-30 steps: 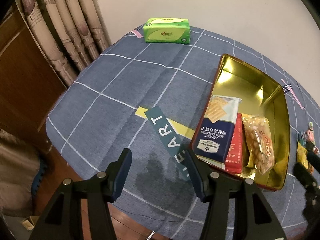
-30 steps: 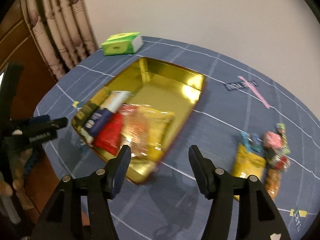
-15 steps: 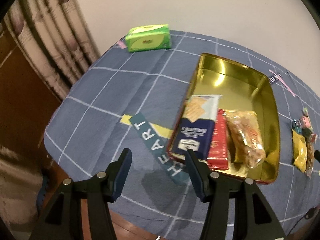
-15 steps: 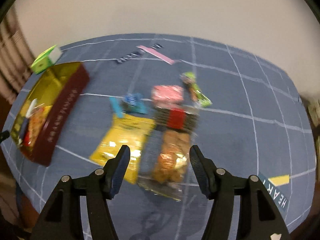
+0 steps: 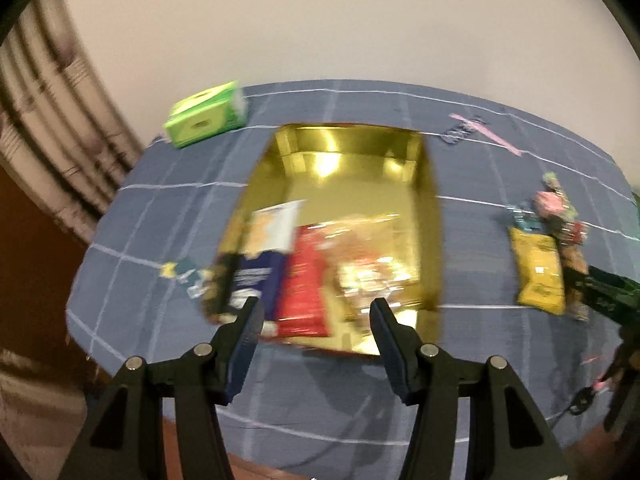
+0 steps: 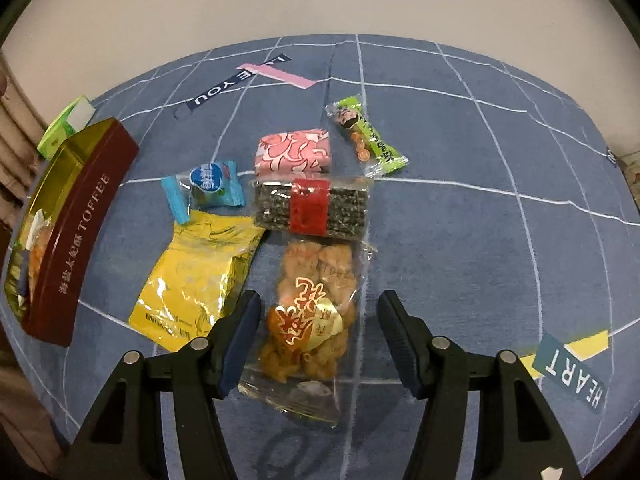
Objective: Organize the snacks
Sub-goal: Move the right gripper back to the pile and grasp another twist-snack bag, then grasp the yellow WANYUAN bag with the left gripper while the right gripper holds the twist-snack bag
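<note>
The right gripper (image 6: 318, 316) hangs over the clear bag (image 6: 310, 316) of fried snacks on the blue cloth (image 6: 460, 240); its jaws have just been closing, the bag lies between them, and the pads stand apart from it. A yellow pouch (image 6: 196, 276) lies just left; a seaweed pack (image 6: 312, 208) touches the bag's far end. The left gripper (image 5: 316, 316), jaws apart and empty, hovers above the tin (image 5: 352, 152); packets fill its near end.

Gold-lined maroon tin (image 6: 86, 216), yellow pouch (image 6: 196, 276), blue tablecloth (image 6: 460, 200) (white grid lines)
</note>
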The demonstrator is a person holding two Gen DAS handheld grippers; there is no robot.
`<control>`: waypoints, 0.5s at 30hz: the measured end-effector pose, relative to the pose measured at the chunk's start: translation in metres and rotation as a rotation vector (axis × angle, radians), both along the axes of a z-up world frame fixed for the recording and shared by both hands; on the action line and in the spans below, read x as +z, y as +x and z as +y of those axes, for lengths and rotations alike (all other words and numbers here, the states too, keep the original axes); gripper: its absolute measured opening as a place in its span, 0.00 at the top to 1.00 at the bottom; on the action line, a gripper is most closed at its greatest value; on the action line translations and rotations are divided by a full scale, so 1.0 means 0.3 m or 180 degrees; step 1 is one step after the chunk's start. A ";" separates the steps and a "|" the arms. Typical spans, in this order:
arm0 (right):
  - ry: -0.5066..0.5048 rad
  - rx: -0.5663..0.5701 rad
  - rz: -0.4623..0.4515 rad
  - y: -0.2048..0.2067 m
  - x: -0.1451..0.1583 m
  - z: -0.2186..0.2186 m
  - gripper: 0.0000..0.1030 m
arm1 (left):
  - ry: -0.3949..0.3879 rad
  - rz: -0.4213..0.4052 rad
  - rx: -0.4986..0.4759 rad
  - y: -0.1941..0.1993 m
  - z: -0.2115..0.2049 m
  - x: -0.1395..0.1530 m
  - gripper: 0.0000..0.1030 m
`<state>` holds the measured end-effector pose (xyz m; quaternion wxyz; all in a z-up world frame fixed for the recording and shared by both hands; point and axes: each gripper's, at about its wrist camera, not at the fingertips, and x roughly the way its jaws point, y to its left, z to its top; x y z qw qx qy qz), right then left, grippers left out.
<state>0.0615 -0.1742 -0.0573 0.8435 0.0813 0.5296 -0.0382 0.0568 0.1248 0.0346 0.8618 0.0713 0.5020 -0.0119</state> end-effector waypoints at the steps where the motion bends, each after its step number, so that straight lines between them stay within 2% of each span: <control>1: 0.0004 0.0011 -0.0017 -0.005 -0.003 -0.002 0.49 | -0.0017 0.0014 -0.0051 0.002 -0.029 -0.001 0.45; 6: -0.0091 0.0130 -0.0086 -0.024 -0.003 -0.012 0.63 | -0.0099 0.0125 -0.0355 0.032 -0.204 -0.029 0.45; 15: -0.0035 0.0194 -0.0123 -0.068 -0.001 -0.096 0.65 | -0.0254 0.0443 -0.0776 0.067 -0.453 -0.122 0.45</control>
